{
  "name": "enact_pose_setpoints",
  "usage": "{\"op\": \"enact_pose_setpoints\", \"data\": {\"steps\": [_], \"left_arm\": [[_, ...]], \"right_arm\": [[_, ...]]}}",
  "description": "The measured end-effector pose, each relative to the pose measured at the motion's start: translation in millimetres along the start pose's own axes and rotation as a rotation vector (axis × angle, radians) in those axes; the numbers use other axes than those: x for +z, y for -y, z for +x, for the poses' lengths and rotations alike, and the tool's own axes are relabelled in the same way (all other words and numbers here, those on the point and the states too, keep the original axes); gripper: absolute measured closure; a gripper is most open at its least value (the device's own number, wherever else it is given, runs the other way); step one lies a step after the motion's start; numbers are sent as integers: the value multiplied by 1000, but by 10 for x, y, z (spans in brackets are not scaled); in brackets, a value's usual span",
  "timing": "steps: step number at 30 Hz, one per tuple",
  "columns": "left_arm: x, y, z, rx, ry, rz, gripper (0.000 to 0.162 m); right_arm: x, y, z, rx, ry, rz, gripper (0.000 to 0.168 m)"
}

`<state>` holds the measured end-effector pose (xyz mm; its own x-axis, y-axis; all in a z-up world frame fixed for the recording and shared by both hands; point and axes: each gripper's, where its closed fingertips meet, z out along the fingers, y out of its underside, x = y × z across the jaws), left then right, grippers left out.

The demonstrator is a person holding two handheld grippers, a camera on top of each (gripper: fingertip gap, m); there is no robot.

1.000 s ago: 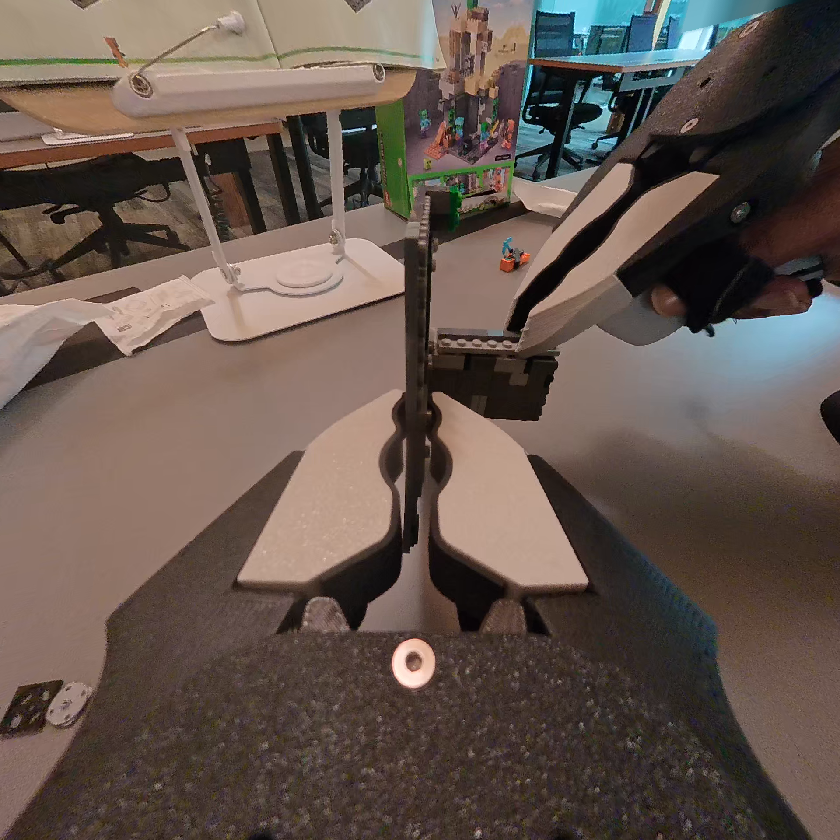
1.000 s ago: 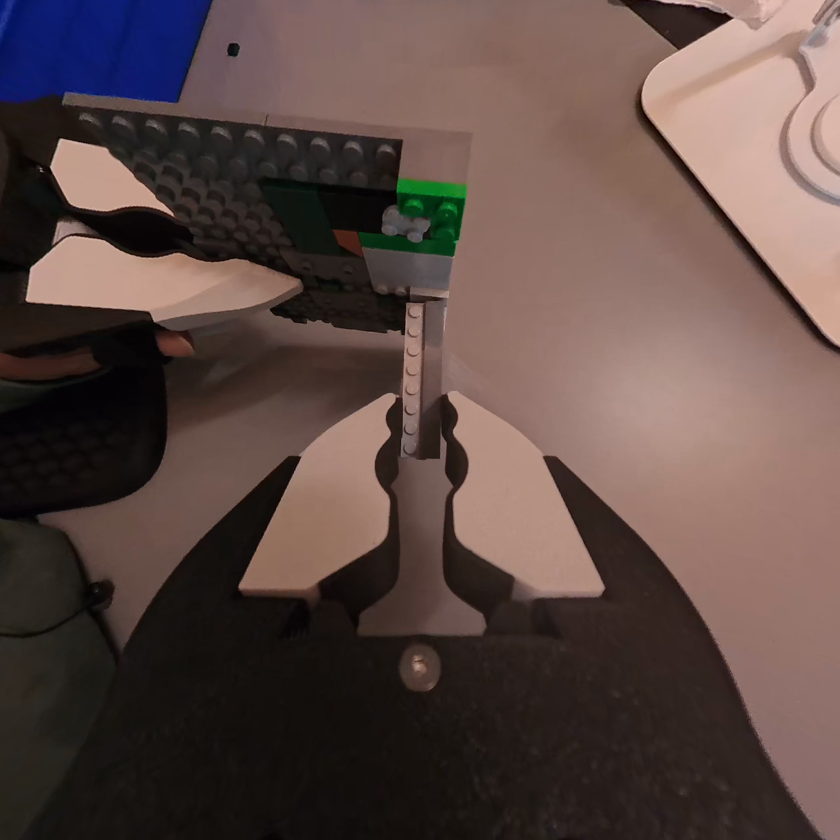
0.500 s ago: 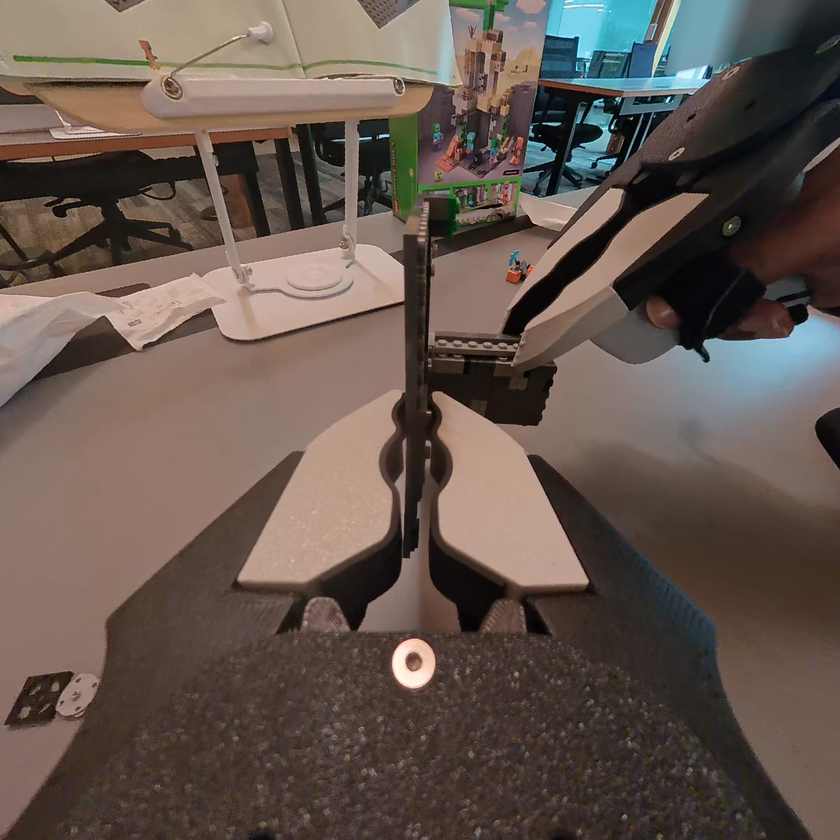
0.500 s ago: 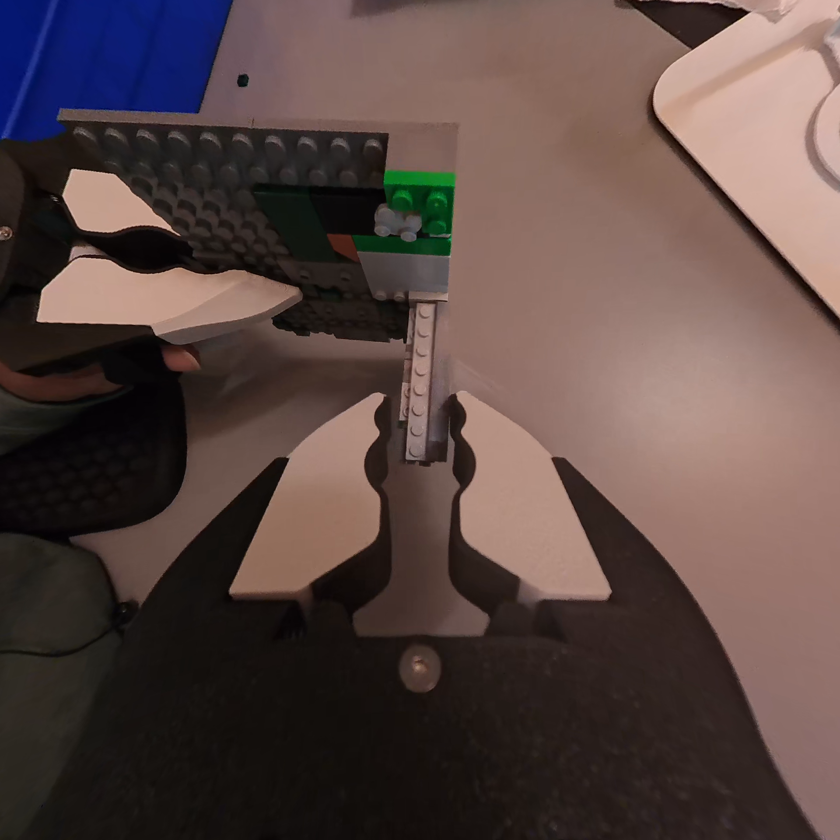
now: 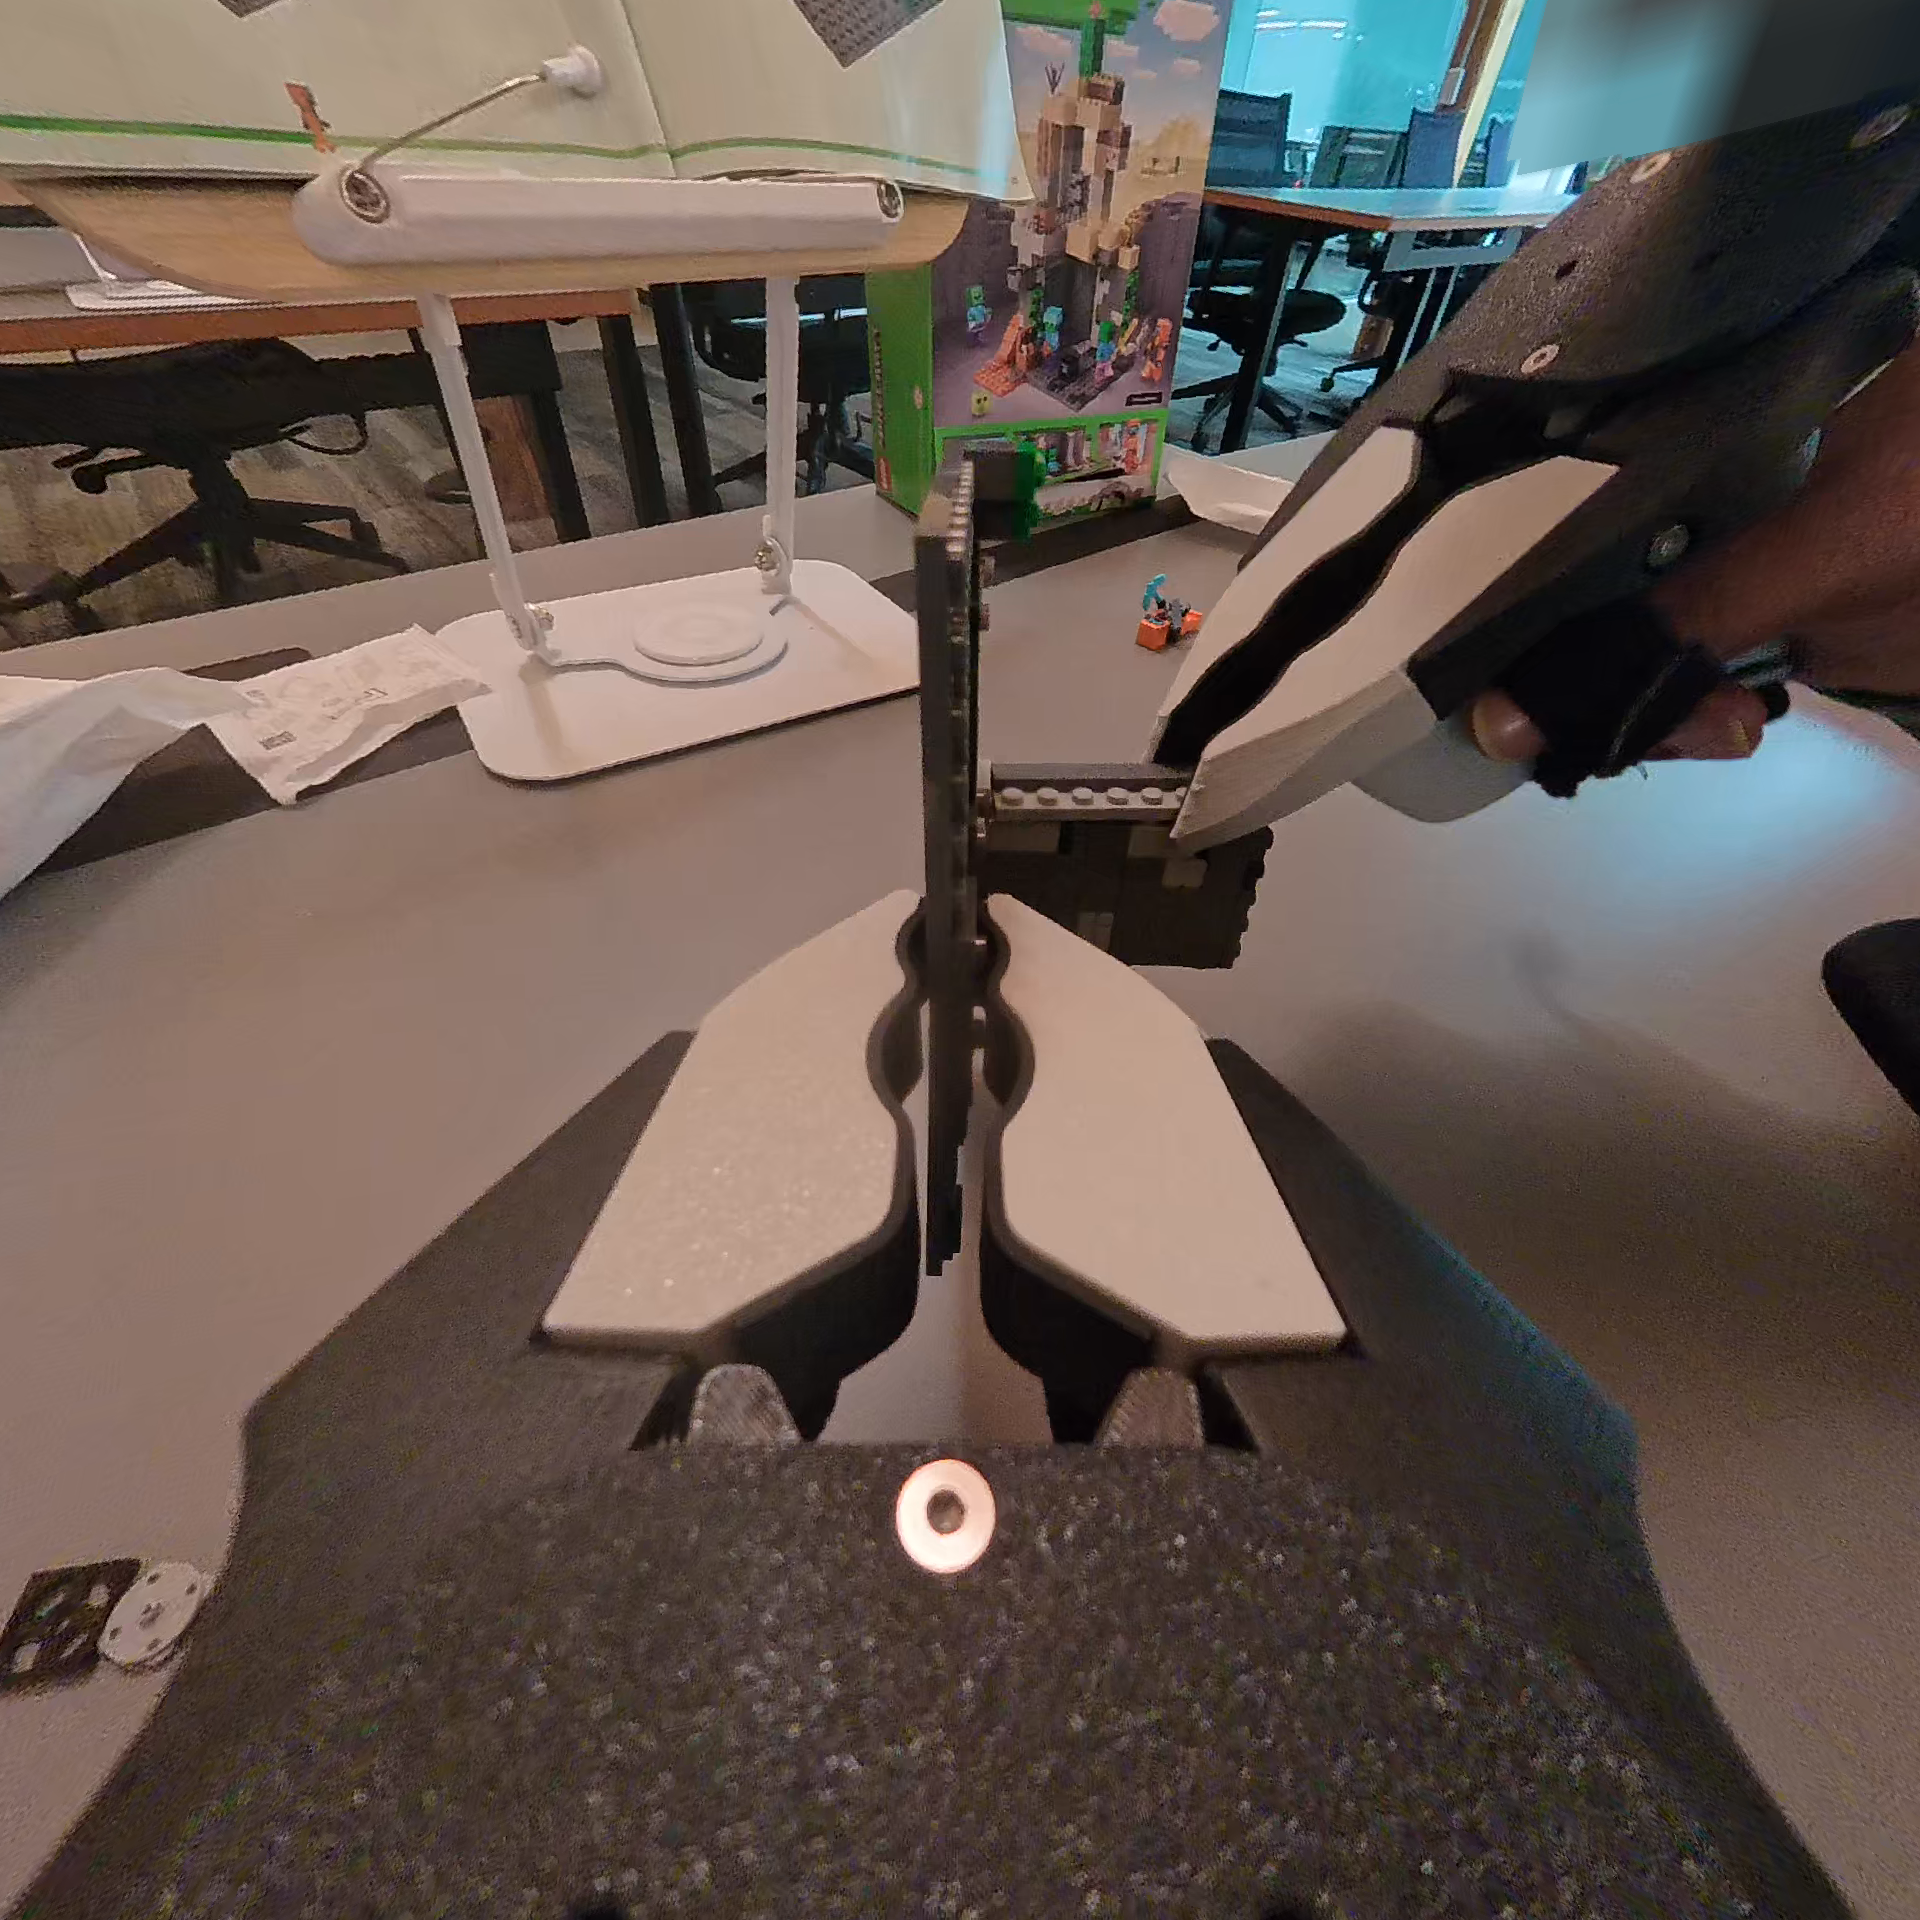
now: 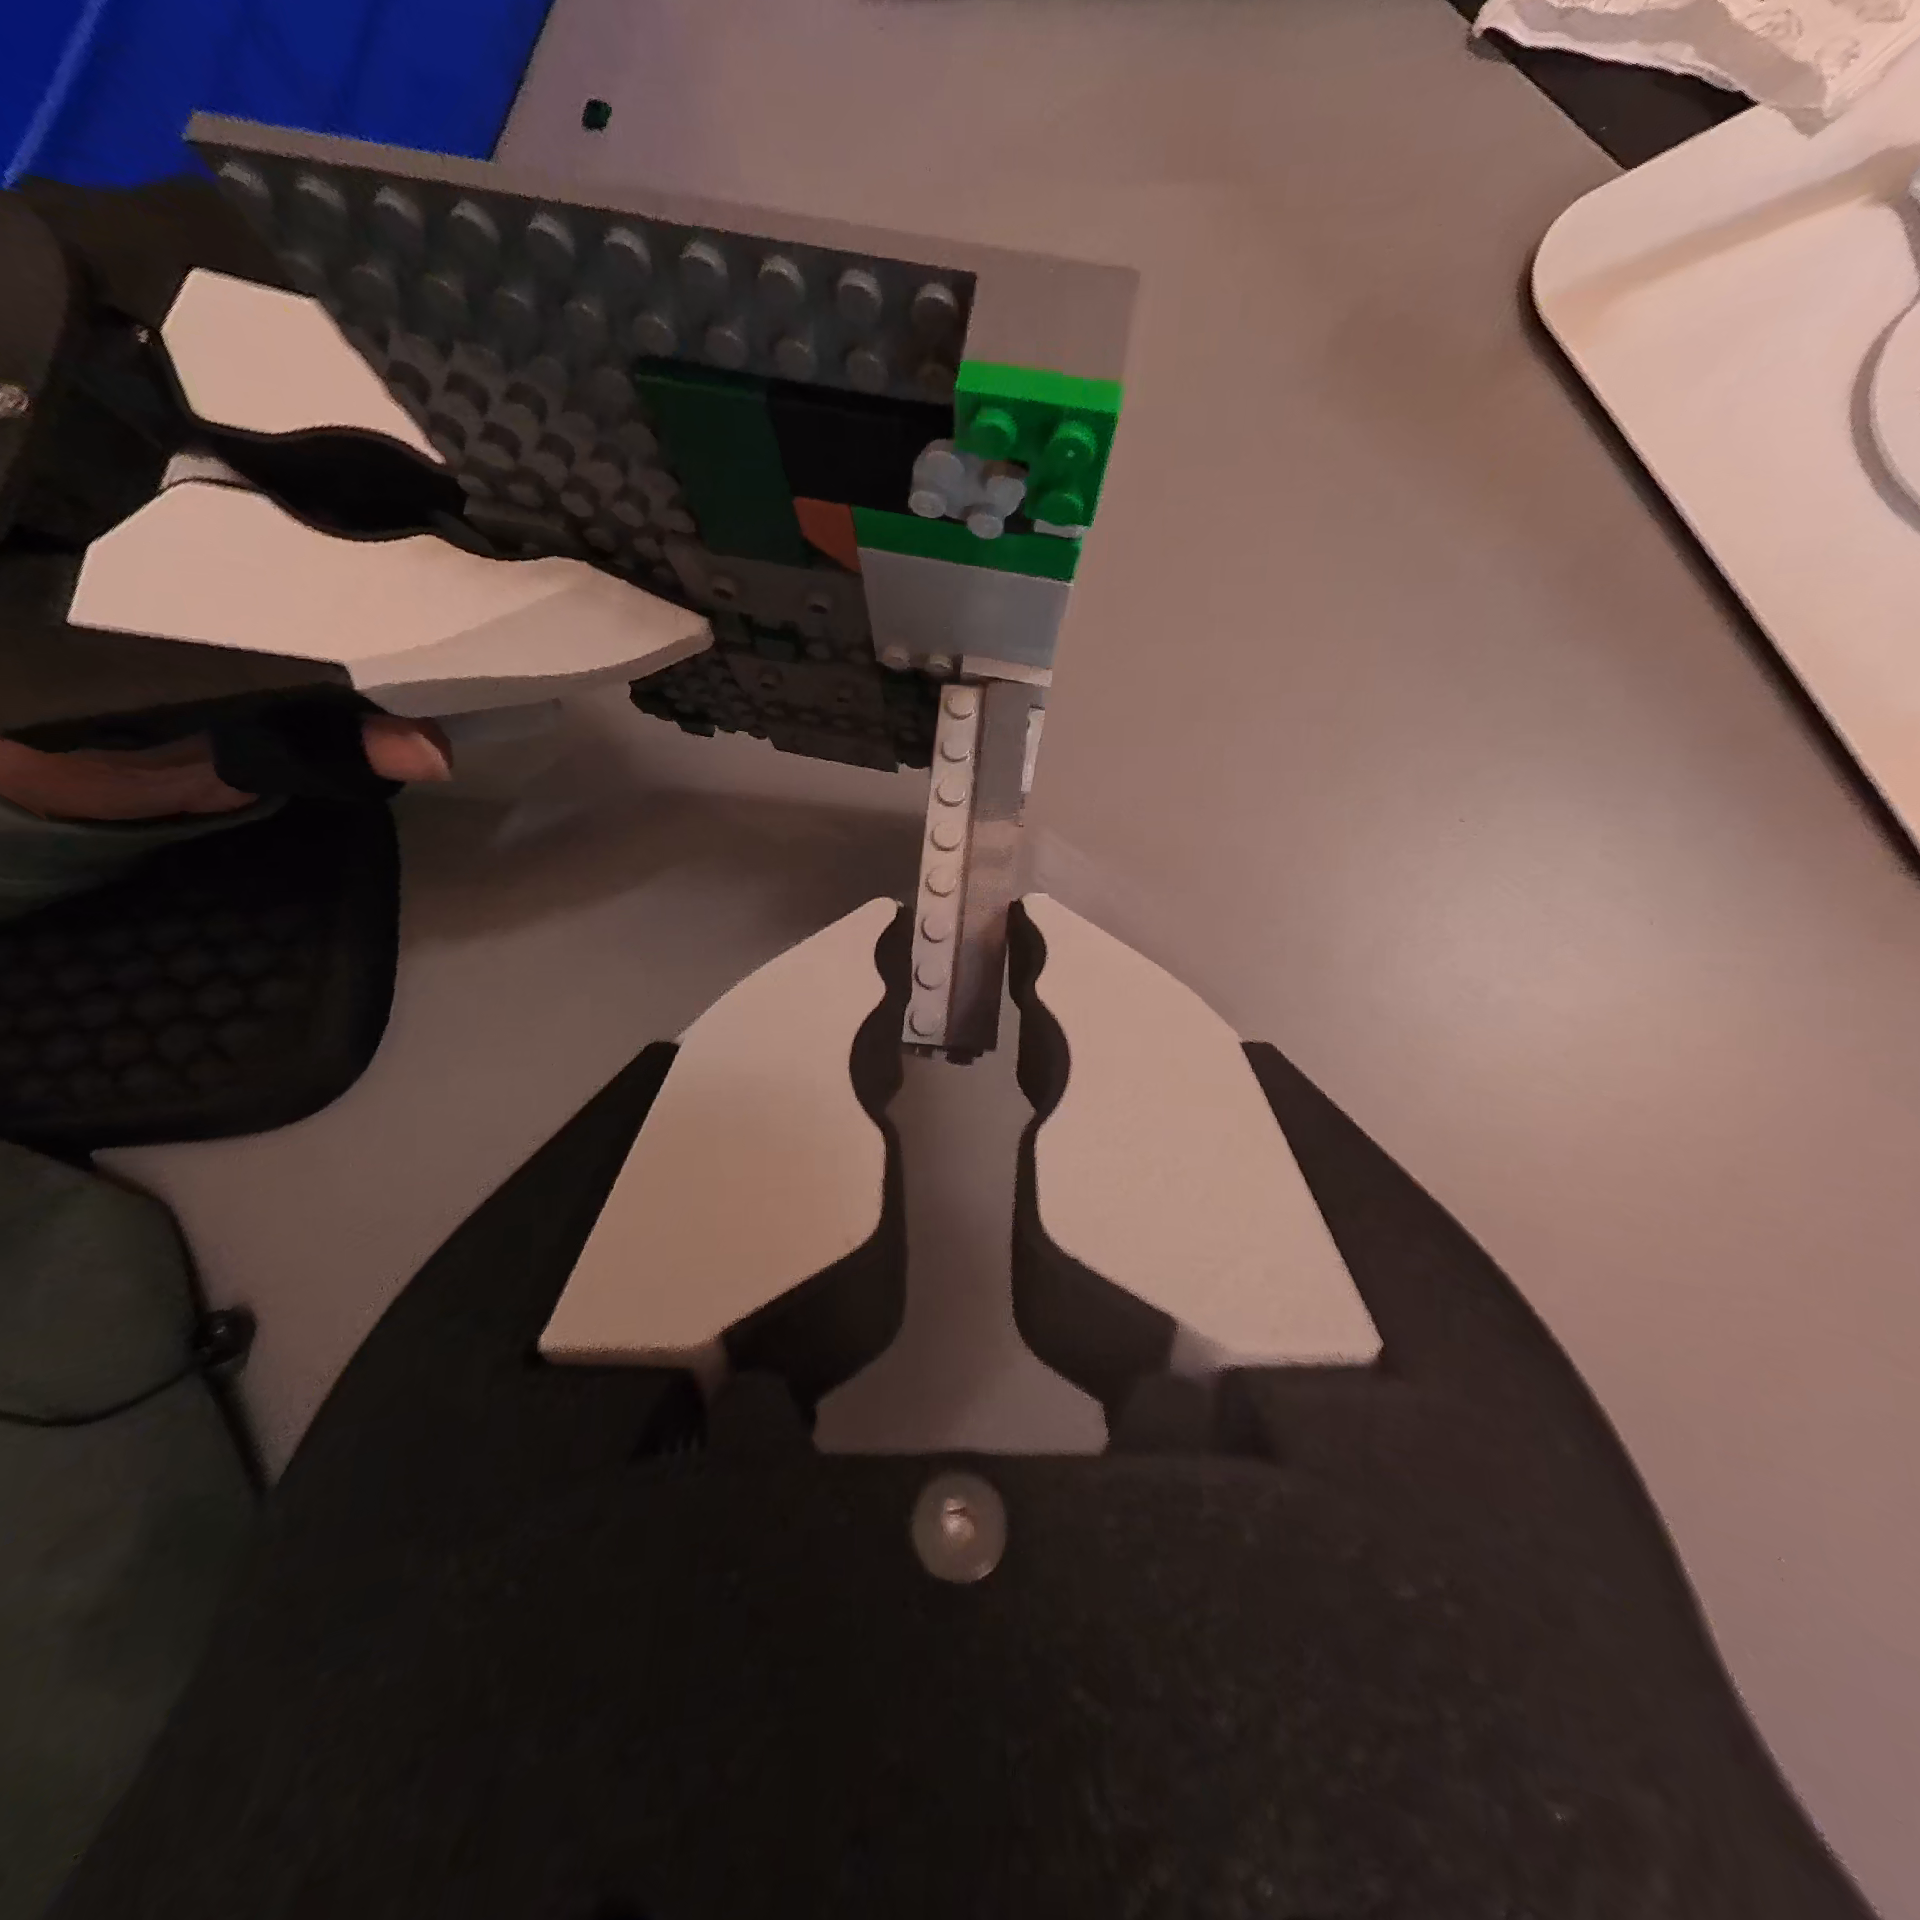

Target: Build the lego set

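Note:
My left gripper (image 5: 951, 920) is shut on the edge of a dark grey studded baseplate (image 5: 945, 675) and holds it upright above the table. A dark grey block wall (image 5: 1132, 894) juts from its right face, with a long light grey plate (image 5: 1081, 797) along its top. My right gripper (image 5: 1184, 774) reaches in from the right. In the right wrist view its jaws (image 6: 956, 909) close around the end of that plate (image 6: 961, 821). The baseplate (image 6: 623, 343) carries green bricks (image 6: 1039, 436) at its corner. One of the left gripper's fingers (image 6: 416, 613) shows at its left.
A white stand (image 5: 675, 665) holding a booklet is on the grey table behind the build, its base also at the right (image 6: 1714, 416). The set's box (image 5: 1060, 312), a small figure (image 5: 1169, 623), and paper bags (image 5: 343, 696) lie farther back. A black chair seat (image 6: 187, 987) is at left. One gripper's finger ends stand about 7 centimetres off the other's.
The right gripper's jaws widened around the long grey plate half a second ago and have narrowed onto it again. The left gripper has kept hold of the baseplate, now tilted slightly.

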<state>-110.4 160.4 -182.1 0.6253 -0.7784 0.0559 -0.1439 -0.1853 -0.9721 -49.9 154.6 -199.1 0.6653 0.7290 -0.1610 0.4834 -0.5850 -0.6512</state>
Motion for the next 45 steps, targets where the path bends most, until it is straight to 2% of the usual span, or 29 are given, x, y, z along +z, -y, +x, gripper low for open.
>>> {"op": "enact_pose_setpoints", "data": {"steps": [3, 8, 13, 17, 21, 24, 26, 32, 35, 39, 42, 45], "left_arm": [[-5, 18, 69, -7, -51, 7, 156], [4, 18, 393, 20, -232, 5, 155], [43, -84, 419, 26, -247, -42, 156], [60, -141, 388, 28, -249, -66, 156], [60, -173, 447, 39, -317, -71, 156], [68, -191, 431, 58, -315, -78, 156], [66, -187, 407, 60, -311, -72, 156], [84, -200, 375, 58, -294, -77, 156], [87, -213, 388, 67, -290, -85, 156], [82, -208, 363, 60, -281, -83, 156], [82, -205, 340, 43, -277, -82, 156], [81, -200, 321, 24, -269, -81, 156]], "right_arm": [[-95, -30, -45, -143, 36, -16, 151], [-378, -206, -181, -490, 167, -69, 151], [-405, -410, -213, -482, 237, -120, 152], [-343, -546, -291, -517, 281, -69, 152], [-545, -626, -388, -594, 396, -19, 152], [-755, -906, -459, -660, 530, -130, 152], [-776, -1121, -428, -696, 551, -207, 152], [-413, -1540, -204, -805, 486, -330, 152], [-286, -1495, -64, -857, 425, -334, 152], [-269, -1263, 156, -878, 278, -291, 144], [-303, -1143, 298, -779, 126, -260, 145], [-324, -1224, 331, -497, -5, -294, 150]]}}
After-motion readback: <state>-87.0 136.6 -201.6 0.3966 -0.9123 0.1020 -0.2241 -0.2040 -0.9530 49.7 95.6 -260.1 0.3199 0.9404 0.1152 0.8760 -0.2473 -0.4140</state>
